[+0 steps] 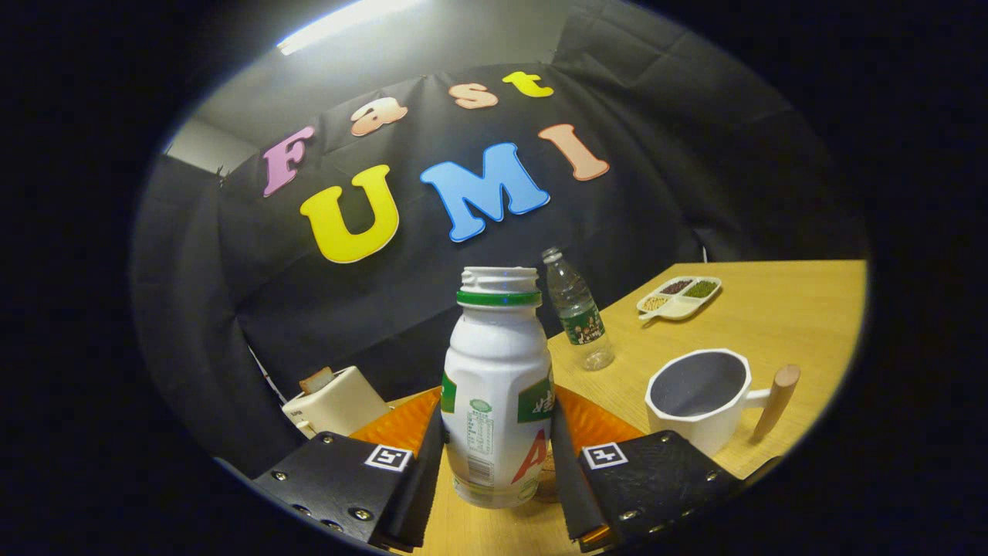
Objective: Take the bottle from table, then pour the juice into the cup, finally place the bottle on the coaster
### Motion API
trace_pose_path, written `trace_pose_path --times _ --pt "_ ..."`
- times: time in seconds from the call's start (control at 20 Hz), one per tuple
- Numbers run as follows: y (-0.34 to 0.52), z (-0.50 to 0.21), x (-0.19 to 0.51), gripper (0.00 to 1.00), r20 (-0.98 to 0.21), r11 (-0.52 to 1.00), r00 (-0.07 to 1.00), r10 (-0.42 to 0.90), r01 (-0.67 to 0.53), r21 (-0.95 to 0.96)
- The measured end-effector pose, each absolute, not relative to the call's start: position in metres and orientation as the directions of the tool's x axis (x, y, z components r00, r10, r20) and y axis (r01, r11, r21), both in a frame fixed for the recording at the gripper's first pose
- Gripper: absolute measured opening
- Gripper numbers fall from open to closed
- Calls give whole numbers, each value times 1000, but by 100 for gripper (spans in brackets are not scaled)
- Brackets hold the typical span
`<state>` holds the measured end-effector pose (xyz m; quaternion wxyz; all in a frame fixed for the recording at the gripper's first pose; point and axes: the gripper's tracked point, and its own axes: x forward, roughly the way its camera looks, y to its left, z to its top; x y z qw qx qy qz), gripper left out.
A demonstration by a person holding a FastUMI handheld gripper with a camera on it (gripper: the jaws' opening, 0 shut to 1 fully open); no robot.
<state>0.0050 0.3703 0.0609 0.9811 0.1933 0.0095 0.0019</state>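
Gripper [498, 463]: closed on the bottle, one finger pressed against each side of its lower body.
Fingers [423, 471]: flanked the bottle left and right, each carrying a small square marker near its base.
Bottle [498, 394]: white plastic, upright between the fingers, with a green ring under an open, capless mouth; printed labels faced the camera. Whether its base rested on the table or hung just above it could not be told.
Table [772, 324]: pale wood, seen tilted, running from beneath the bottle out to the right.
Coaster [598, 425]: orange, ribbed, lying on the table just behind the bottle and showing on both sides of it; part of it was hidden by the bottle and the fingers.
Cup [698, 398]: white, faceted, grey inside, upright on the table to the right of the bottle, its wooden handle pointing away to the right; nothing could be seen inside it.
Water bottle [577, 309]: clear, green label, standing beyond the white bottle and slightly right.
Dish [679, 297]: white, divided, farther right, holding dark, green and yellowish grains in separate compartments.
Toaster [336, 401]: cream, to the left beyond the fingers, with a slice of bread sticking up from it.
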Motion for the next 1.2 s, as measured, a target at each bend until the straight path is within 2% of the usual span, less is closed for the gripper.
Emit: trace_pose_path --times 0.3,0.7,1.2 --pt "375 62 15 66 19 994 1000 -20 18 103" --pt "374 16 48 66 -104 992 994 -47 34 -124" --pt "371 5 57 66 -95 1000 995 -12 11 -11"
